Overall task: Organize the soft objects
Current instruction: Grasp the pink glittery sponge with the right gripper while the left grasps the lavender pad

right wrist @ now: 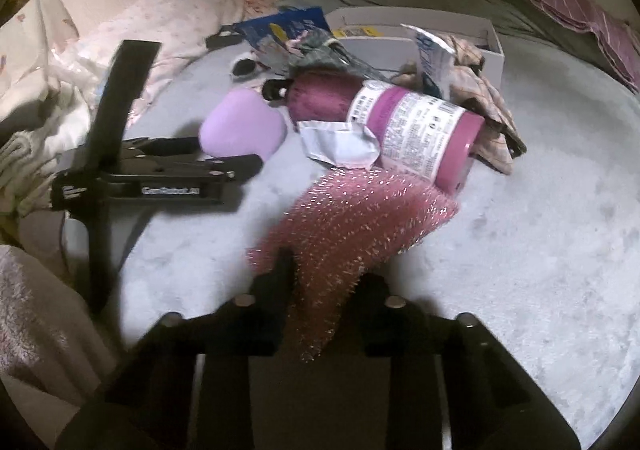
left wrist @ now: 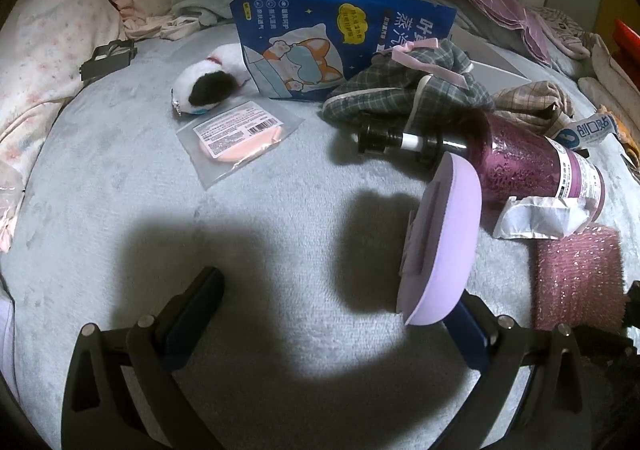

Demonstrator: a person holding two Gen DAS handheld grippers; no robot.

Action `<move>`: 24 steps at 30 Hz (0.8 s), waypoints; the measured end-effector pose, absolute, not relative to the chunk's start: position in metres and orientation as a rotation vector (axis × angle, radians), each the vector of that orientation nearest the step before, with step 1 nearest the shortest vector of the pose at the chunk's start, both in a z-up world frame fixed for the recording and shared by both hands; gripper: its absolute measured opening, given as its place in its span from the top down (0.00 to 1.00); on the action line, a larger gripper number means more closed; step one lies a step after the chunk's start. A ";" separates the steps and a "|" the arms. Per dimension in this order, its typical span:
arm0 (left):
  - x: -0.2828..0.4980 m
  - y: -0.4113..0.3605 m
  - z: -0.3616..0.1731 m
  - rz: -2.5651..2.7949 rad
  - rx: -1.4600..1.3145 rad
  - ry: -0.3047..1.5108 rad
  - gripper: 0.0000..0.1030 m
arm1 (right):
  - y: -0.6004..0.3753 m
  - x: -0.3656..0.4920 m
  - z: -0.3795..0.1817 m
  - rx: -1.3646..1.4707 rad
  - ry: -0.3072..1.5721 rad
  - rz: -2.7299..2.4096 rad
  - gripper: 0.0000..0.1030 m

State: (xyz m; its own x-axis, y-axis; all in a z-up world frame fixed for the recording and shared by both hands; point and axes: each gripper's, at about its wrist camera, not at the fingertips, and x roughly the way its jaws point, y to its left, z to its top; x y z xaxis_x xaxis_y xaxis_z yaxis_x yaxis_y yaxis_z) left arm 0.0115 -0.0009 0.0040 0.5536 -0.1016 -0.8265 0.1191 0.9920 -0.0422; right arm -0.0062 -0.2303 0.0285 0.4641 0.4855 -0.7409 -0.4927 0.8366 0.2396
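Surface: grey fleece blanket (left wrist: 120,178) over a bed, pillows (left wrist: 52,46) at the far left.
Left gripper (left wrist: 336,314): jaws stood wide apart above the blanket; the lilac puff (left wrist: 440,242) stood on edge against the inner face of one finger, the other finger well clear of it. Whether the puff was stuck to that finger or only leaning on it could not be told.
Right gripper (right wrist: 320,290): jaws were closed on the near end of the pink scrubber (right wrist: 352,218), which stretched forward toward the bottle.
Bottle (right wrist: 400,126): pink pump bottle, lying on its side, pump head pointing left; its base touched the scrubber's far edge.
White wrapper (right wrist: 340,142): crumpled, resting against the bottle's near side.
Box (right wrist: 492,50): white, open, behind the bottle, with cloth hanging over its rim.
Blue bag (left wrist: 332,34): propped upright behind the plaid slipper (left wrist: 400,90).
Plush toy (left wrist: 212,78): white and black, just left of the blue bag.
Packaged puff (left wrist: 236,138): peach, in a clear sleeve, flat on the blanket near the plush toy.
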 end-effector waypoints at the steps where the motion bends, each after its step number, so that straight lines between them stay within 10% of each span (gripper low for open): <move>1: 0.012 -0.001 0.004 -0.130 0.019 0.975 0.00 | -0.231 -0.007 0.030 -0.002 0.903 0.603 0.79; 24: 0.011 -0.001 0.004 -0.131 0.020 0.976 0.00 | -0.228 0.005 0.063 -0.053 0.795 0.595 0.83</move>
